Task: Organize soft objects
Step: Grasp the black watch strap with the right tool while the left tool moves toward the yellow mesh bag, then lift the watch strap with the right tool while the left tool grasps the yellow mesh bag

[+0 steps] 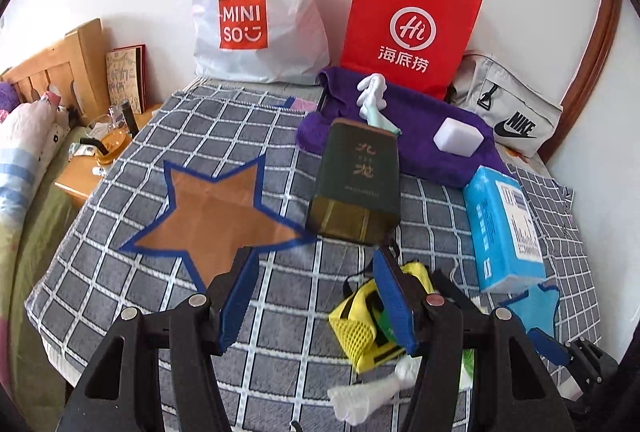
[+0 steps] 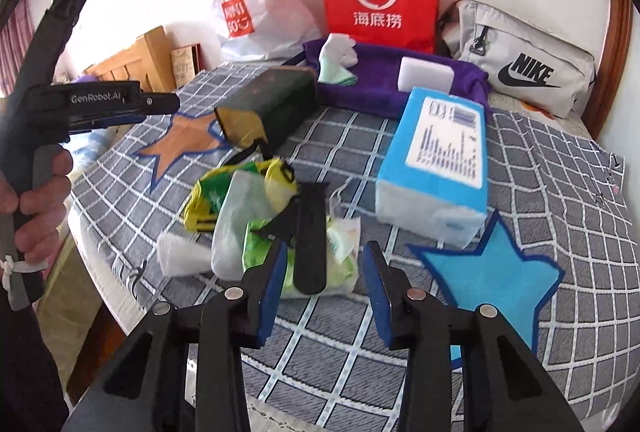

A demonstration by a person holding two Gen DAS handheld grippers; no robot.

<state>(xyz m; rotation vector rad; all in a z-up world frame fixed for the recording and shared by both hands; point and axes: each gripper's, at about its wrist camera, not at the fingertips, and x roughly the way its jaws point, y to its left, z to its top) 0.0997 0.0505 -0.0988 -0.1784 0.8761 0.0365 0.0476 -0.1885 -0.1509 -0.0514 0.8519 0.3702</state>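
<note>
Hovering wide open, the left gripper [image 1: 316, 296] and right gripper [image 2: 326, 284] flank the yellow pouch [image 1: 360, 328]; pinch its middle squarely, beside the tissue pack [image 2: 436, 155].

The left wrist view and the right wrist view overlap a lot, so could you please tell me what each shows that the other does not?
Only the left wrist view shows the wooden bedside table with a glass mug and the pillow at the far left.

Only the right wrist view shows the person's hand holding the left gripper's handle, and the whole blue star.

Both show the orange star, dark green box, blue tissue pack, purple towel, red Haidilao bag and Nike bag.
</note>
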